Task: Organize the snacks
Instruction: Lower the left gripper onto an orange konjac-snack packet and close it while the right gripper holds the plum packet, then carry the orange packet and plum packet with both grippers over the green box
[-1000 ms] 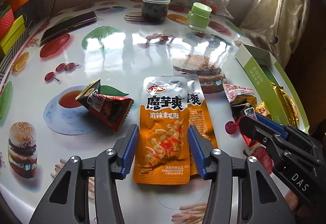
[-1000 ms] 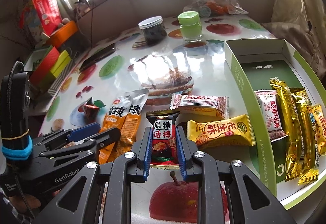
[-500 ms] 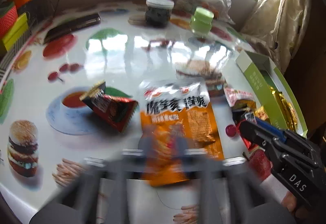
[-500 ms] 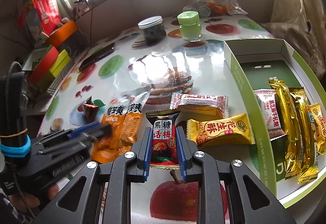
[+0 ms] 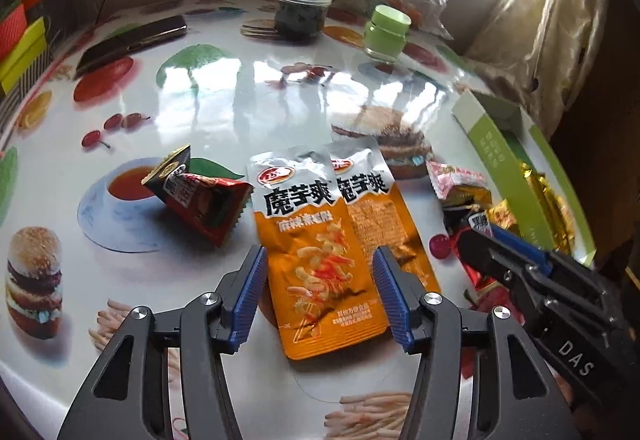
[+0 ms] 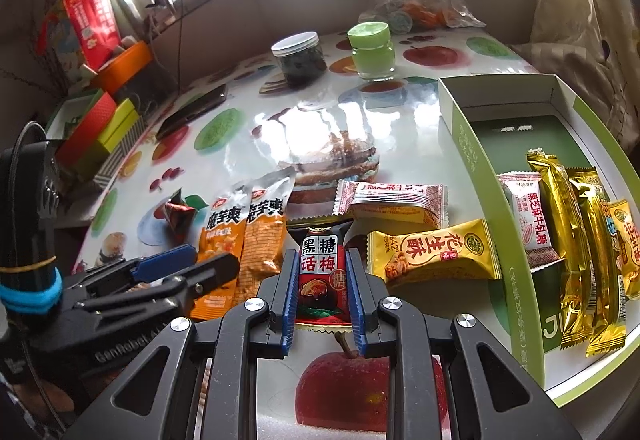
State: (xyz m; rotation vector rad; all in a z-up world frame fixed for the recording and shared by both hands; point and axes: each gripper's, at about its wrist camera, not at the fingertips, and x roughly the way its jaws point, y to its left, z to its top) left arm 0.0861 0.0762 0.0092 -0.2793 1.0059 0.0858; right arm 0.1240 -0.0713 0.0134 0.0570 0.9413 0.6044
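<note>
Two orange foil konjac pouches (image 5: pixel 320 256) flat on glossy fruit-print table (image 5: pixel 224 112), overlapped, lower end between spread, released jaws of left gripper (image 5: pixel 320 296); long axis running away from camera, silver tops far. Dark red plum-candy packet (image 6: pixel 322 272) clenched lengthwise by right gripper (image 6: pixel 322 300), bottom edge hidden. Beyond, green cardboard box (image 6: pixel 480 180) partly cut off.

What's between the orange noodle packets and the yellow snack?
The black-and-red plum candy packet, clamped in the right gripper. The right wrist view shows it.
</note>
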